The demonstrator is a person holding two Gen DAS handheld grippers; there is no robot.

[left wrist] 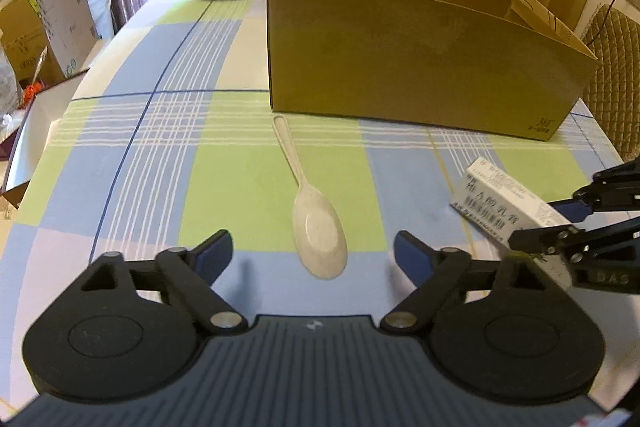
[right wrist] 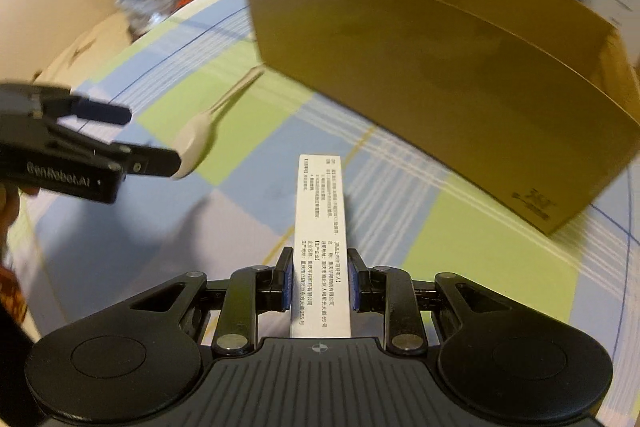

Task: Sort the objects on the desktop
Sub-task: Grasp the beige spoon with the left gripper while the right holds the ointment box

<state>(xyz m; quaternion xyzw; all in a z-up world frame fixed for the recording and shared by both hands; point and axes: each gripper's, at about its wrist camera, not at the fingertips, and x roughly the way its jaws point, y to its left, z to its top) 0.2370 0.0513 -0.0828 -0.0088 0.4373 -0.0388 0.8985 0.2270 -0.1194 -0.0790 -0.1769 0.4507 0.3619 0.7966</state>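
R gripper (right wrist: 319,283) is clamped on white carton (right wrist: 319,227), long axis fwd, cardboard box (right wrist: 440,75) ahead. L gripper (left wrist: 313,251) is held wide; spoon (left wrist: 316,223) lies on tablecloth (left wrist: 224,187) between tips, handle toward box, so L nearer.

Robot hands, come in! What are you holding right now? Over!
Left gripper open over spoon. Right gripper shut on white carton. Cardboard box ahead, path clear.

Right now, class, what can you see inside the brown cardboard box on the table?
Only the bare inner walls of the cardboard box show from both wrist views. Its tall front wall hides the floor, so any contents cannot be seen. The spoon lies outside; the right claw holds the white carton.
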